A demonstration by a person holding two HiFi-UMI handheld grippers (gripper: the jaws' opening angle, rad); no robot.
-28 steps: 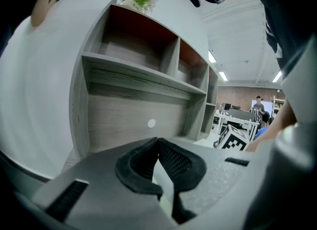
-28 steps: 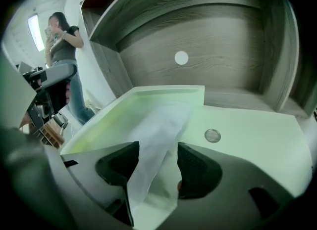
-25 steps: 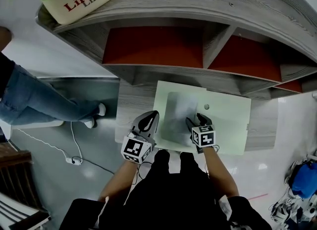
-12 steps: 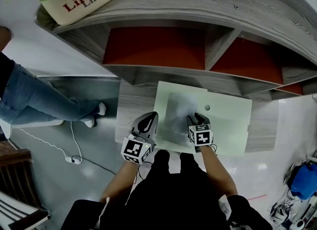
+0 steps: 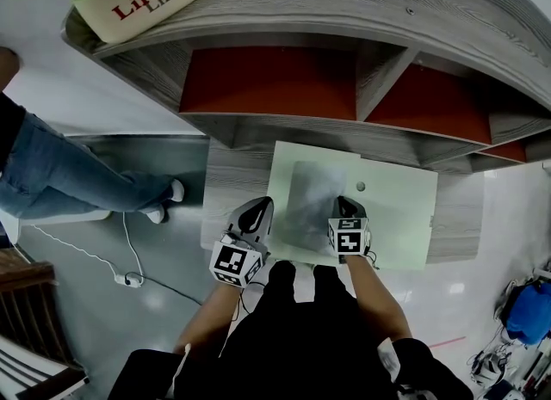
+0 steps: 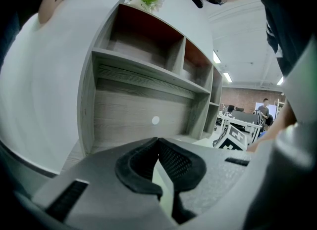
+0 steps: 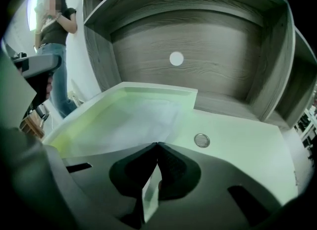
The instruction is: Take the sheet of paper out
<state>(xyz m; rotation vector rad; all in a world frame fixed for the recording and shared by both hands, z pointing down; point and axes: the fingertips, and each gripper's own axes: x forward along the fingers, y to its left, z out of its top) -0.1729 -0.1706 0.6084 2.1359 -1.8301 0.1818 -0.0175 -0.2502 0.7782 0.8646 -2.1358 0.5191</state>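
Because the sheet of paper [image 5: 312,205], lying on the pale green folder [image 5: 396,218], looks thin, limp and easily torn, its near right edge suits a gentle pinch. The right gripper [image 5: 343,205] is clenched there, and the left gripper [image 5: 256,207] seemingly clamps the folder's edge.

- sheet of paper [image 5: 312,203]: whitish, rectangular, lies flat in the recess of the pale green sink [image 5: 396,218]
- near right edge pinched in right tool [image 7: 157,146]
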